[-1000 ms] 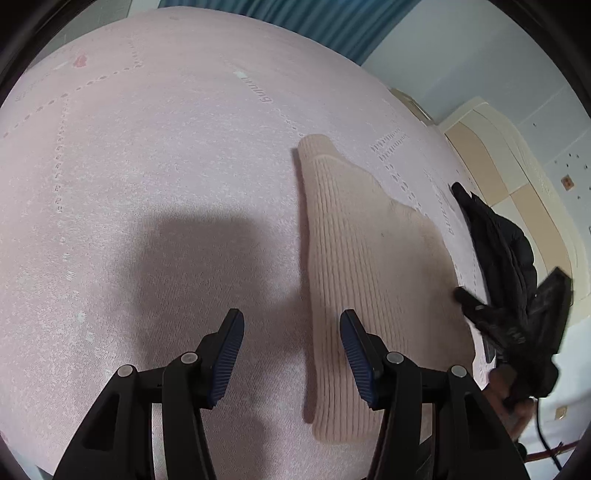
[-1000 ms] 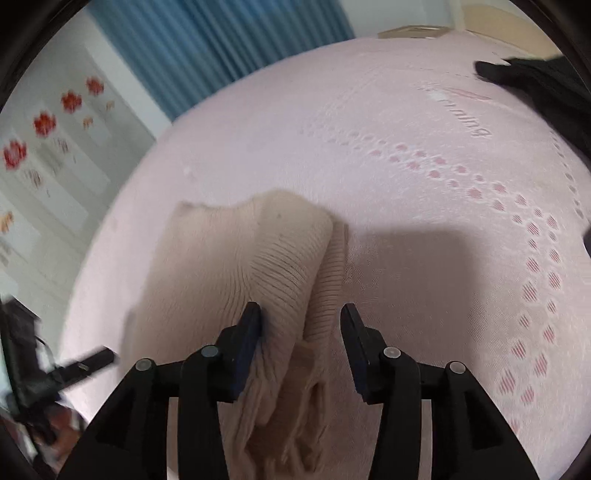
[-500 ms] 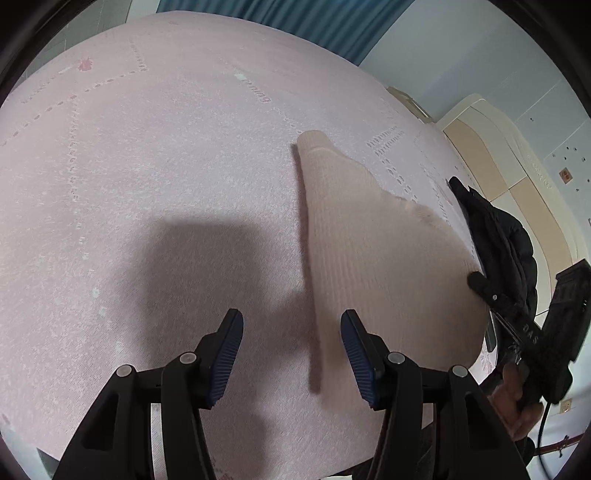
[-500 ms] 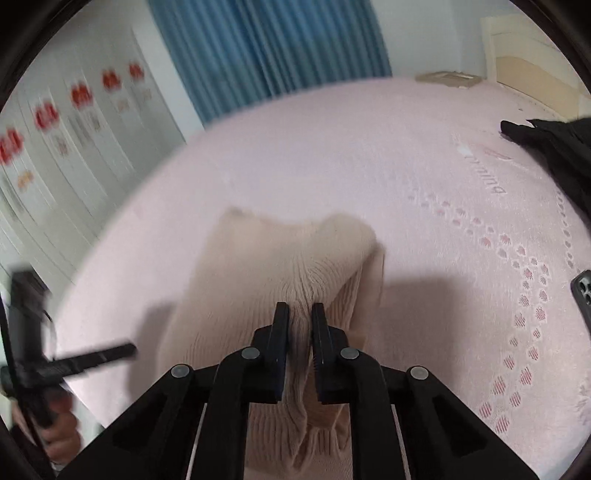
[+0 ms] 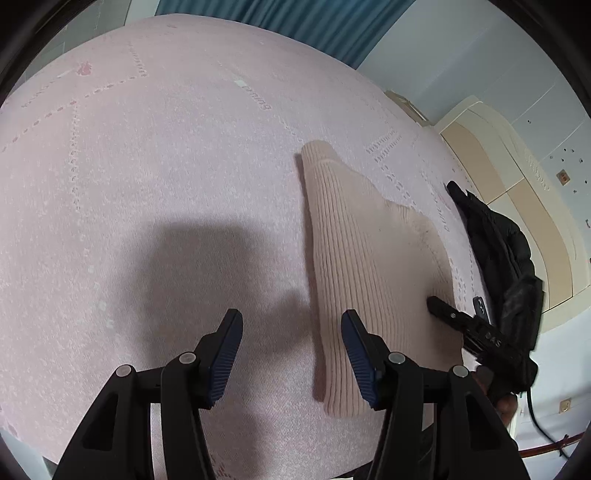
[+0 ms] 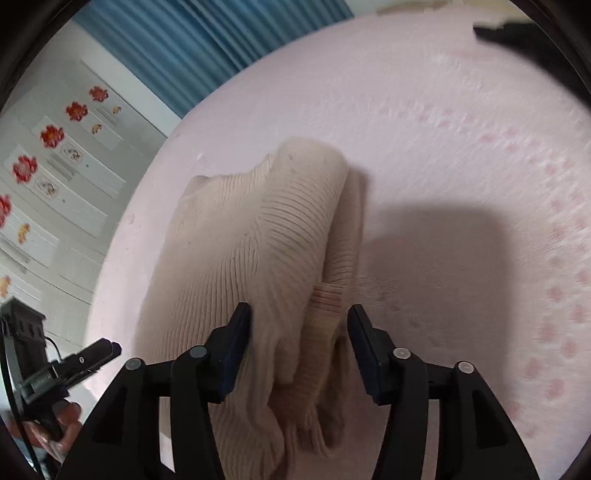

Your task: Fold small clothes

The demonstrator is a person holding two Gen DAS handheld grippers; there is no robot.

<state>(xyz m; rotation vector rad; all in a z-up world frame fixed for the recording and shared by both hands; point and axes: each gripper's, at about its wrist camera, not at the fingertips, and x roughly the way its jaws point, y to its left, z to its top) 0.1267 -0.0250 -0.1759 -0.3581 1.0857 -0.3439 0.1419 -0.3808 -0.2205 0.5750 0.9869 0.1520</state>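
Sweater point(image 6: 258, 236) beige ribbed, unlabelled; bedsheet point(image 5: 147, 166) lettering unreadable.

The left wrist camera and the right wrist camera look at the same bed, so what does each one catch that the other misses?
Only the left wrist view shows the cream headboard, a phone lying by the black jacket, and the flat smooth side of the beige ribbed sweater.

Only the right wrist view shows the wall with red flower pictures and the sweater's bunched folds between the open right gripper, whose jaws have just been opening.

Both share the pink bedspread, the sweater, the jacket, the blue curtain, and the open left gripper.
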